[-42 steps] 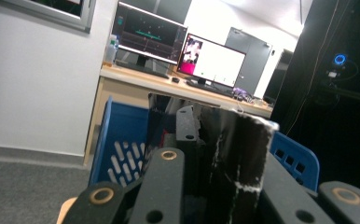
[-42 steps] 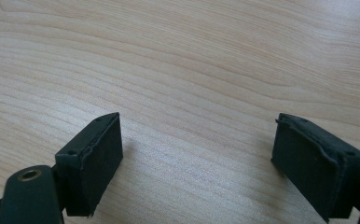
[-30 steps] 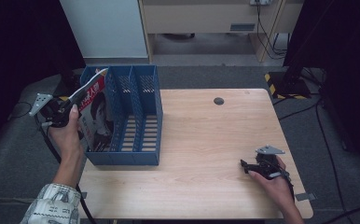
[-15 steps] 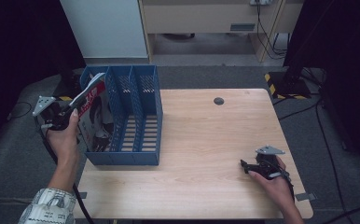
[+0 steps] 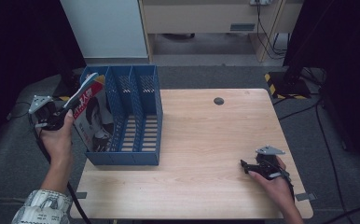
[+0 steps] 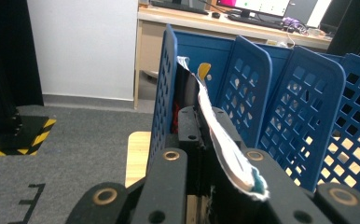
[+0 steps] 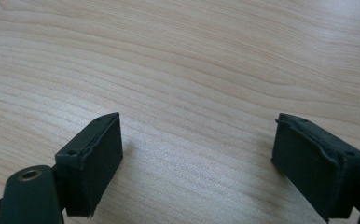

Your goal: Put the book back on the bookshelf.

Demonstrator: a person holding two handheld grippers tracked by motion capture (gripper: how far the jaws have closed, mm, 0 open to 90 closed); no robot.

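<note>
Magazine [image 5: 92, 116] sits in the leftmost slot of the blue rack [image 5: 122, 158], your side of it, standing on its lower edge with the cover facing left. Its long axis runs from the slot floor up and leftward, so it leans out over the rack's left wall, top edge pointing up-left toward your left gripper [image 5: 59, 114]. That gripper is clamped on the magazine's upper corner, just left of the rack; in the left gripper view the pages [image 6: 225, 144] run edge-on between the jaws and curl away toward the rack dividers [image 6: 248, 88]. Your right gripper [image 5: 244, 165] rests on the table [image 5: 206, 130], well right of the rack, jaws spread with bare wood between them in the right gripper view [image 7: 194, 154], pointing left toward the rack.
</note>
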